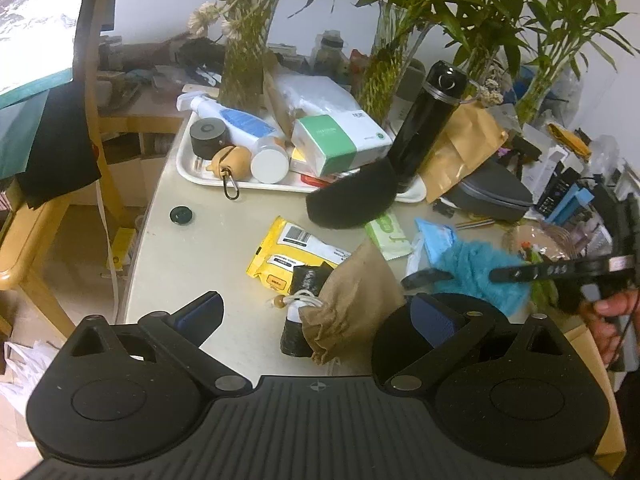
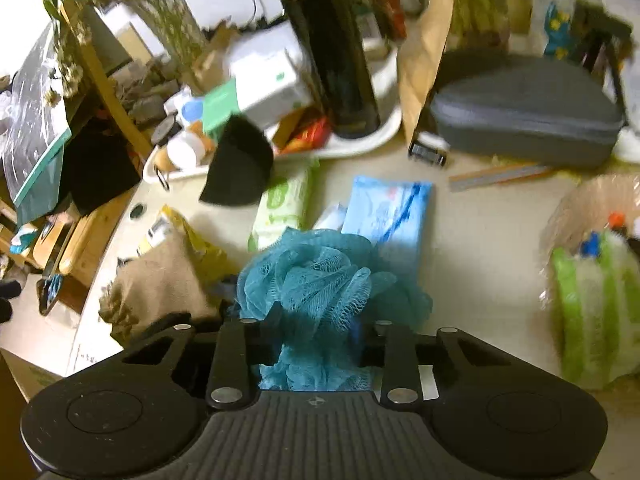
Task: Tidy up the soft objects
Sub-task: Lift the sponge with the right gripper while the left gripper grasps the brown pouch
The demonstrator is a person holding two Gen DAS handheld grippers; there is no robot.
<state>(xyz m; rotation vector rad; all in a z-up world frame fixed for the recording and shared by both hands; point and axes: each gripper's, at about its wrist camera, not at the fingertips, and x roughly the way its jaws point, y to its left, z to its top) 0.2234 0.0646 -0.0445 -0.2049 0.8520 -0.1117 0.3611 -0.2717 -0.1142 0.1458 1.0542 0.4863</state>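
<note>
Left wrist view: the left hand-held gripper (image 1: 318,316) stands wide and empty over the burlap pouch (image 1: 352,300) near the bench (image 1: 208,236) front edge. A tray (image 1: 188,168) holds bottles and boxes.

Right wrist view: the right hand-held gripper (image 2: 314,344) is clamped on the loofah (image 2: 324,280), apparently to move it.

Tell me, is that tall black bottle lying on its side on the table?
No, the black bottle stands upright on the white tray, beside the green and white box.

One teal mesh pouf (image 2: 320,280), one burlap pouch (image 1: 352,300), three wipe packs (image 1: 296,256)
</note>
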